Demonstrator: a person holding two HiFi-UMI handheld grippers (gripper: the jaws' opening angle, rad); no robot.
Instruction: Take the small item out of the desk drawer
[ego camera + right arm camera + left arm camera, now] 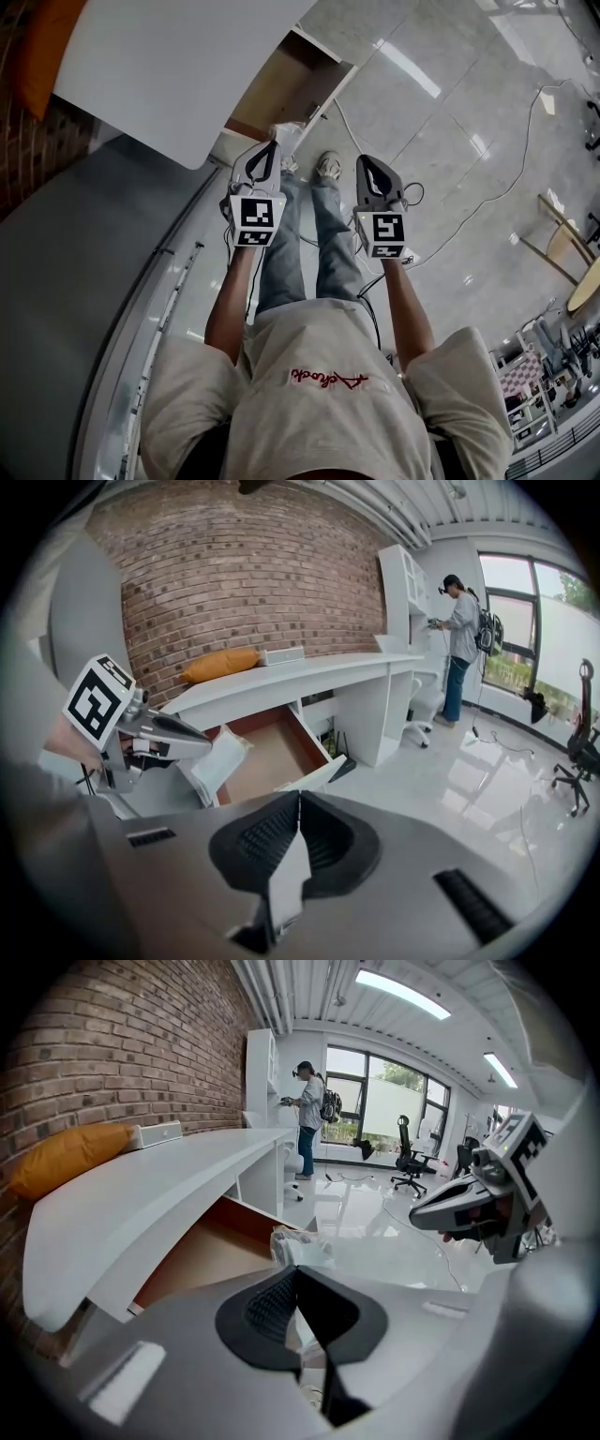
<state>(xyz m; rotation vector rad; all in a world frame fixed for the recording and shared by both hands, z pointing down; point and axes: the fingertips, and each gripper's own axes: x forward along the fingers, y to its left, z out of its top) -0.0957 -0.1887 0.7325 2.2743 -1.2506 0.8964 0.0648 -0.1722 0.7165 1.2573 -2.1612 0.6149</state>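
Note:
The white desk has its drawer pulled open, showing a brown, bare-looking bottom. My left gripper is shut on a small clear plastic packet, held above the floor in front of the drawer. In the left gripper view the packet sticks up from the closed jaws of the left gripper. The right gripper view shows the packet hanging from the left gripper. My right gripper is beside it, shut, nothing seen in it.
An orange cushion lies on the desk by the brick wall. Another person stands at a far cabinet. Office chairs and a cable are on the glossy floor. Wooden furniture is at the right.

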